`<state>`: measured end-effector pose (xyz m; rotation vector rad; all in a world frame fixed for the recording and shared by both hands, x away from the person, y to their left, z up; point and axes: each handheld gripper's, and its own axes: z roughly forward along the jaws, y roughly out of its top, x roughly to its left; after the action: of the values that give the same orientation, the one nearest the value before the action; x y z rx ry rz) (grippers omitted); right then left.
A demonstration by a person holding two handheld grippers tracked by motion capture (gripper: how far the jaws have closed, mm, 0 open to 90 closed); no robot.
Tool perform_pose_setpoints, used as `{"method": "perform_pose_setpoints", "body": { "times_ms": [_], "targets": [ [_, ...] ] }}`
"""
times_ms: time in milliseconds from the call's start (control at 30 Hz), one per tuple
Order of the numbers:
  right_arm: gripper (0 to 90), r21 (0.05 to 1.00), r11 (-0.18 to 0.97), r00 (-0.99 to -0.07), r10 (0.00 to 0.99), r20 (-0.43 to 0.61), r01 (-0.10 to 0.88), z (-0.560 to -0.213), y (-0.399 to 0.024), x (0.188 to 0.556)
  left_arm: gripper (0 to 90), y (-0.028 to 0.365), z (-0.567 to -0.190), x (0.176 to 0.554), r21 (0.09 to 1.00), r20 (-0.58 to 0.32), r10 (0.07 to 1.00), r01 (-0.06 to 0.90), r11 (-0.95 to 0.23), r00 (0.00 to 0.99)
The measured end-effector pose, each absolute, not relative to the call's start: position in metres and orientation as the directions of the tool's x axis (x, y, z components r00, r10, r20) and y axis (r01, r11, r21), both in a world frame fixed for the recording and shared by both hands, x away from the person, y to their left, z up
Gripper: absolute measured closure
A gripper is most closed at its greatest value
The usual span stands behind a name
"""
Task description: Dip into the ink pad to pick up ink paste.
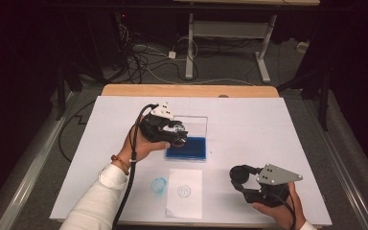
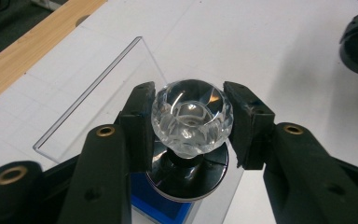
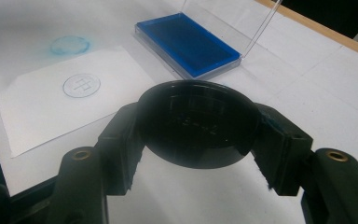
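My left gripper (image 2: 189, 122) is clamped on the glass stamp (image 2: 191, 116), right above the blue ink pad (image 1: 187, 147). My right gripper (image 3: 196, 140) squeezes the black cap (image 3: 196, 123), near the pad. One print shows on the paper (image 1: 184, 192) already; I think inking comes next.

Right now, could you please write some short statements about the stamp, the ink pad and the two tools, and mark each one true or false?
1. The left tool grips a clear faceted stamp knob. True.
2. The blue ink pad's clear lid is closed. False: it stands open.
3. The right tool holds a round black cap. True.
4. The white paper sheet is blank. False: it bears a round blue stamp mark.
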<state>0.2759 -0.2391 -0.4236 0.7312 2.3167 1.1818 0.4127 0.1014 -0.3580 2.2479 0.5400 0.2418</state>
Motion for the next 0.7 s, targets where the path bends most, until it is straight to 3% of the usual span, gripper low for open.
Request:
{"method": "perform_pose_setpoints", "body": {
  "times_ms": [700],
  "targets": [
    [38.8, 0.822, 0.506, -0.765, 0.628, -0.143, 0.261, -0.425, -0.24, 0.276, 54.6, 0.092, -0.407, 0.43, 0.71, -0.057, 0.494, 0.383, -0.591, 0.867]
  ]
}}
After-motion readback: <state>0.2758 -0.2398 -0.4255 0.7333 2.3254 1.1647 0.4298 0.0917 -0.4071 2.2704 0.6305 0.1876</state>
